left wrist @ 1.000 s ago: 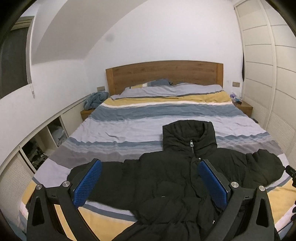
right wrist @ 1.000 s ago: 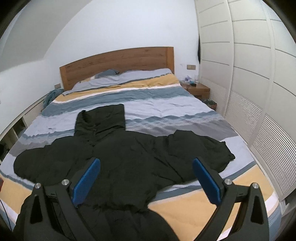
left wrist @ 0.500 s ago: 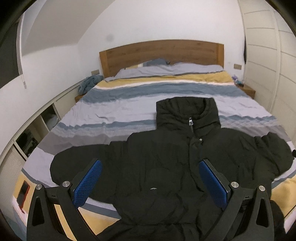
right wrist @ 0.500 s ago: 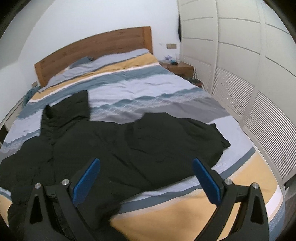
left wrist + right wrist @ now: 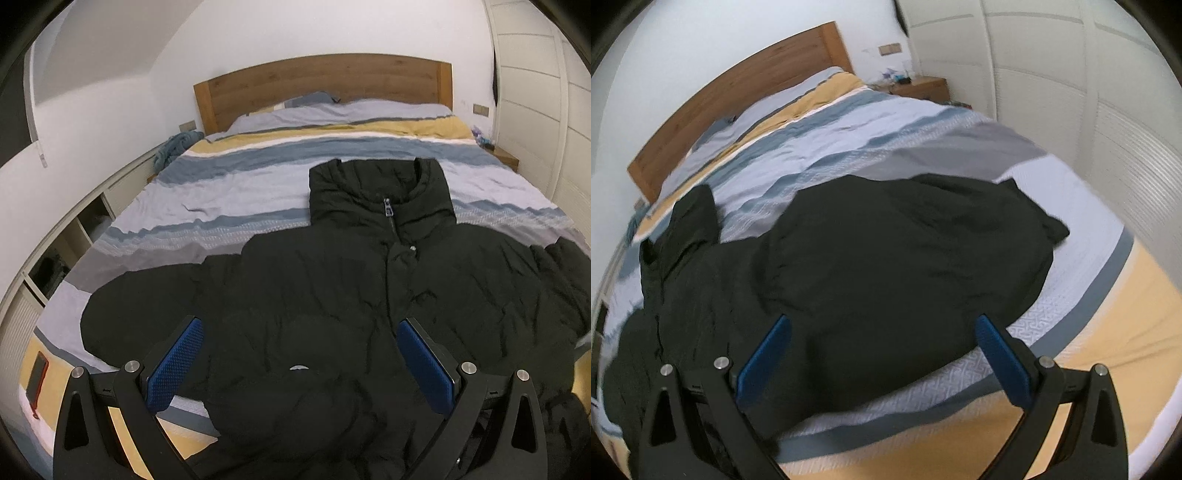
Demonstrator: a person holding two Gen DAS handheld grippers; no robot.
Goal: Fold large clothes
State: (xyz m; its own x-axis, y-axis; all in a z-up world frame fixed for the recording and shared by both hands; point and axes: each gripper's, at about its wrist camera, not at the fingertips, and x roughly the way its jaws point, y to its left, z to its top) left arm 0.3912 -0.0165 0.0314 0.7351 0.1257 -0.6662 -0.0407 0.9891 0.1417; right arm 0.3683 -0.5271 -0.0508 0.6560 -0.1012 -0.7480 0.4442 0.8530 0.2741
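Note:
A large black puffer jacket [image 5: 332, 295] lies front up on the striped bed [image 5: 258, 177], zipped, hood toward the headboard, sleeves spread to both sides. My left gripper [image 5: 300, 354] is open and empty, above the jacket's lower front, left of the zip. In the right wrist view the jacket's right sleeve [image 5: 905, 240] fills the middle. My right gripper [image 5: 882, 350] is open and empty, above the sleeve's lower edge near the bed's foot.
A wooden headboard [image 5: 325, 85] stands at the far end. Open shelves [image 5: 55, 258] run along the left wall. White wardrobe doors [image 5: 1071, 92] stand close on the right, with a nightstand [image 5: 919, 86] beside them. A dark phone-like object [image 5: 37, 376] lies at the bed's left foot corner.
Both grippers have moved forward and down toward the jacket. The right gripper has turned right toward the right sleeve. Both stay open.

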